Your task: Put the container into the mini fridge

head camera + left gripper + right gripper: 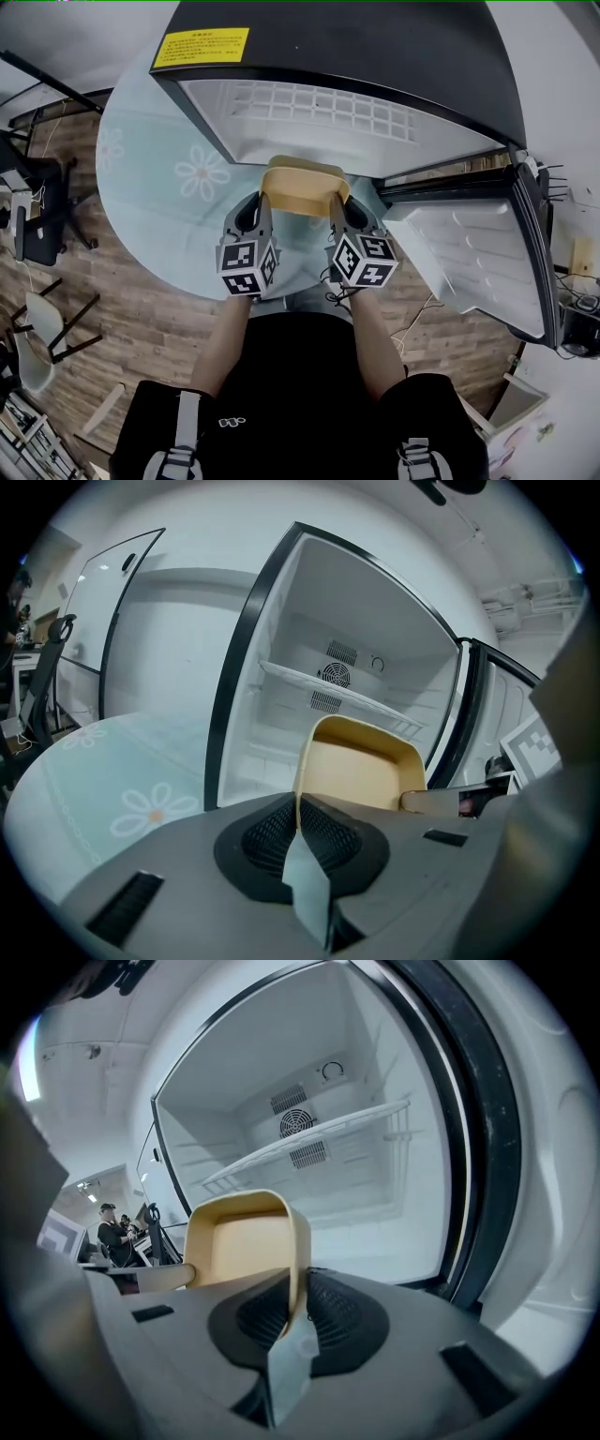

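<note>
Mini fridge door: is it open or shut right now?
Open. The door is swung out to the right, and both gripper views look past the container into the mini fridge at its wire shelf.

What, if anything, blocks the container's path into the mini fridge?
Nothing visible does. The door is swung open to the right. The container, clamped by its side walls in the left gripper and right gripper, sits right at the mini fridge opening. The space under the wire shelf looks bare.
</note>
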The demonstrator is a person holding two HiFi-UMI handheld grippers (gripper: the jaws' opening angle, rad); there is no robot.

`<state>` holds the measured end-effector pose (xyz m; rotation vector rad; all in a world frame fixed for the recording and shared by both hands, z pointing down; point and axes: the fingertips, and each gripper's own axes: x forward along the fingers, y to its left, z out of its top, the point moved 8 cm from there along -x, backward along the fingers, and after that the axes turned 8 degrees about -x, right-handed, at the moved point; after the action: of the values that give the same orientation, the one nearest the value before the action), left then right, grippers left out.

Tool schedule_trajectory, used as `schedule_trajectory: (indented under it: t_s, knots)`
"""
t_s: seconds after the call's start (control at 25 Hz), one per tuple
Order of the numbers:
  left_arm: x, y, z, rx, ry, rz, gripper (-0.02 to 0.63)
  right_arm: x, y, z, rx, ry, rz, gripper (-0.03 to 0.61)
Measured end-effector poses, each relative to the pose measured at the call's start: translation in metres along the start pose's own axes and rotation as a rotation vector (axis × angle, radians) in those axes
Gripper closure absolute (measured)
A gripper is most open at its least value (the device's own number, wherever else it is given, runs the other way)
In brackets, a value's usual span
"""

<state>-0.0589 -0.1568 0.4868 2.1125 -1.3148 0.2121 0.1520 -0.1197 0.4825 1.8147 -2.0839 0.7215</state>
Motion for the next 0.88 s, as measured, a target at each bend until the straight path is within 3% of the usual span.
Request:
schedule_trajectory:
  t_s: [0.32,0.88]
  knots:
    - [0.029,-0.003,0.001,-0.023,0.008,-0.054,0.589,0.018,-0.022,0.006,0.004,0.016,-0.007,0.537]
    - [0.068,-0.003,0.003,-0.016,-0.006,-0.026,0.588,0.051,-0.043,0.020,-0.044,0.043,-0.020,0.537]
